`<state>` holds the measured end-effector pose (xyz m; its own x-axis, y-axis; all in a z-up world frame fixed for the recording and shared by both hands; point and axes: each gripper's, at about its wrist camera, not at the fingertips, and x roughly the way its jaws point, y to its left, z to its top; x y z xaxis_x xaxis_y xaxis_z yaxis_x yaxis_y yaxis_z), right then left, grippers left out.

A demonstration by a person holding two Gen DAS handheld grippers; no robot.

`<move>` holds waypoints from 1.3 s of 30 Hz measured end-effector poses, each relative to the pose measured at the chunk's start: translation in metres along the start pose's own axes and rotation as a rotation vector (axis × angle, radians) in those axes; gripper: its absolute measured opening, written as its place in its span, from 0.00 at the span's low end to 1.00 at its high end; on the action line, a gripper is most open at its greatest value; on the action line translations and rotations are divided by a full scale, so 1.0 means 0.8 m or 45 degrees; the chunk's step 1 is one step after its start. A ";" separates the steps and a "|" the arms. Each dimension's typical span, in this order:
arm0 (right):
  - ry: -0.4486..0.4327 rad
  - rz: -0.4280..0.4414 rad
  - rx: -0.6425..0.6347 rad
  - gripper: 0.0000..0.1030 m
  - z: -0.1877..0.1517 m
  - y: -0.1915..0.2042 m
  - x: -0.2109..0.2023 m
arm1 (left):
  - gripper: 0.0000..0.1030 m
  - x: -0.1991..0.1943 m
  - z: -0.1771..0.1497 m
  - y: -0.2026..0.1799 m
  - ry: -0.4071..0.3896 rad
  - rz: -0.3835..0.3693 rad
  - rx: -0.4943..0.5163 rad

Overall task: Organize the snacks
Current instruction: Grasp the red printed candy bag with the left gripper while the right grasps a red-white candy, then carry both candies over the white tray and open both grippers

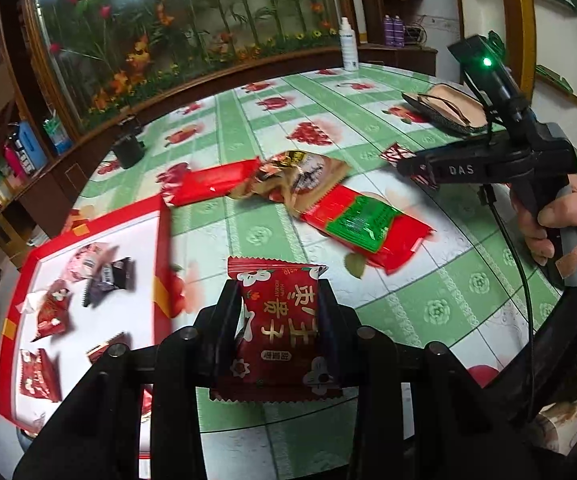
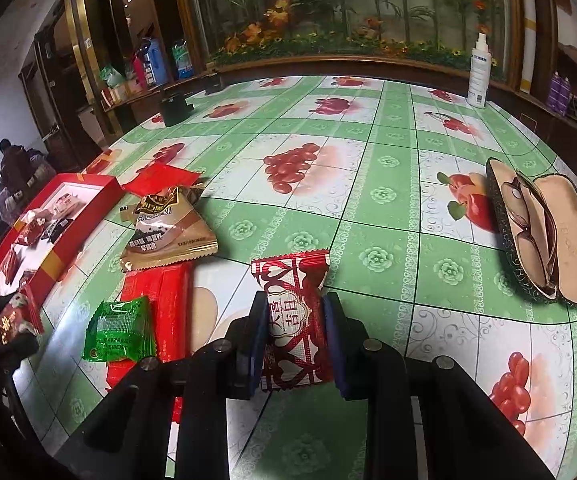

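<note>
My left gripper (image 1: 278,280) is shut on a red snack packet with white flowers and gold characters (image 1: 278,320), held above the table just right of the red box (image 1: 160,248), which holds several small packets. My right gripper (image 2: 296,300) is shut on a red-and-white heart-pattern packet (image 2: 294,320) above the table; it also shows in the left wrist view (image 1: 412,168). On the table lie a brown packet (image 2: 168,232), a green packet (image 2: 122,330) on long red packets (image 2: 168,304), and another red packet (image 2: 160,178).
An open glasses case with glasses (image 2: 544,236) lies at the right. A white spray bottle (image 2: 478,72) stands at the far edge. A black object (image 2: 174,108) sits far left. The table has a green fruit-pattern cloth (image 2: 368,208).
</note>
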<state>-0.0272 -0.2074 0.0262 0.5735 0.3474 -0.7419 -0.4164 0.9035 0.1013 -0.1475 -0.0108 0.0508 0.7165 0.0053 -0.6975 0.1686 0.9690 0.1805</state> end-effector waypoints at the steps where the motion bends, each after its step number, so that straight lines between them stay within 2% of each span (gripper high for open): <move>1: -0.002 0.000 0.008 0.27 0.000 -0.001 0.000 | 0.34 -0.001 0.001 0.003 -0.004 0.001 -0.008; 12: -0.082 -0.035 0.100 0.27 0.001 -0.009 -0.014 | 0.34 -0.013 0.001 0.040 -0.042 0.055 -0.089; 20: -0.255 0.002 0.205 0.27 0.006 0.005 -0.043 | 0.34 -0.020 -0.008 0.076 -0.066 0.096 -0.167; 23: -0.329 0.055 0.248 0.27 0.006 0.018 -0.053 | 0.34 -0.021 -0.014 0.093 -0.067 0.112 -0.205; 28: -0.395 0.189 0.217 0.27 0.008 0.064 -0.061 | 0.34 -0.021 -0.028 0.133 -0.063 0.167 -0.288; 33: -0.319 0.297 0.108 0.27 0.016 0.133 -0.036 | 0.34 -0.022 -0.044 0.183 -0.054 0.243 -0.390; 39: -0.243 0.410 -0.028 0.26 0.021 0.218 -0.008 | 0.34 -0.022 -0.061 0.217 -0.045 0.303 -0.463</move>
<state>-0.0920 -0.0478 0.0597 0.5312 0.6554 -0.5370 -0.6105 0.7355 0.2937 -0.1639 0.1694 0.0610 0.7303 0.2365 -0.6410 -0.2487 0.9658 0.0730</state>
